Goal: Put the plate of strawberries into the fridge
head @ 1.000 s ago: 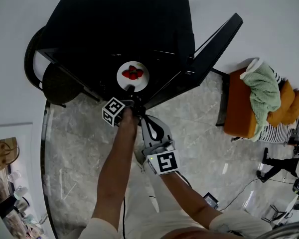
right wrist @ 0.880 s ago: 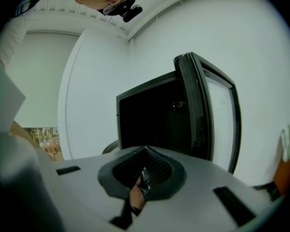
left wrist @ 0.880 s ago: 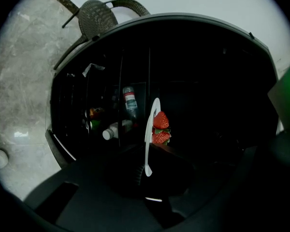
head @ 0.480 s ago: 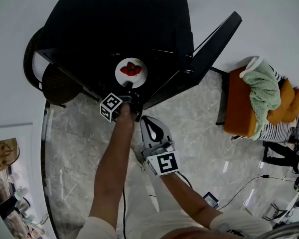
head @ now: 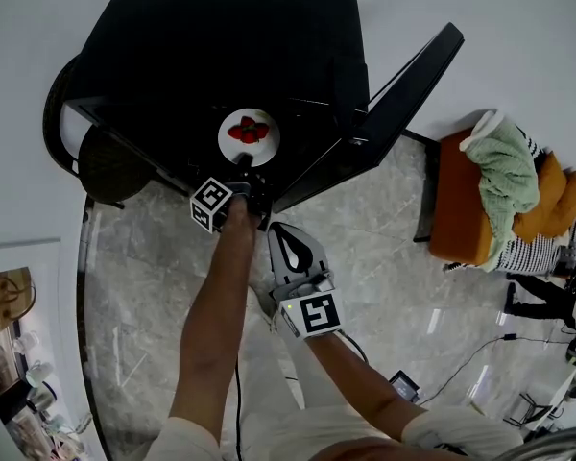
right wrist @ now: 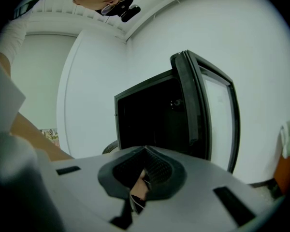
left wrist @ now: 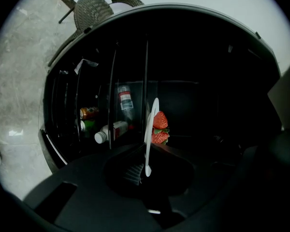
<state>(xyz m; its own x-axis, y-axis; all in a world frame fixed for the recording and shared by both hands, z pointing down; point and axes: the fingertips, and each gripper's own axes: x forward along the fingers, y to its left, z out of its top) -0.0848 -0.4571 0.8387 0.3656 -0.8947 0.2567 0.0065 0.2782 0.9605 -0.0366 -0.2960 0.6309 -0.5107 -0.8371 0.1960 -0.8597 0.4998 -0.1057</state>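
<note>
Left gripper [head: 245,164] pinching the plate [head: 268,148] rim, strawberries [head: 249,131] on it, inside the open black fridge [head: 221,36], right gripper [head: 281,234] pressed together, empty

The plate [head: 249,147] with strawberries [head: 249,130] is inside the fridge [head: 221,46], at the left tool's [head: 246,173] tip; bottles [left wrist: 113,129] lie left of it; the door [head: 394,104] stands right.

Fridge shelves [left wrist: 111,81] w/ bottles [left wrist: 124,98], 1 can [left wrist: 88,112]
</note>
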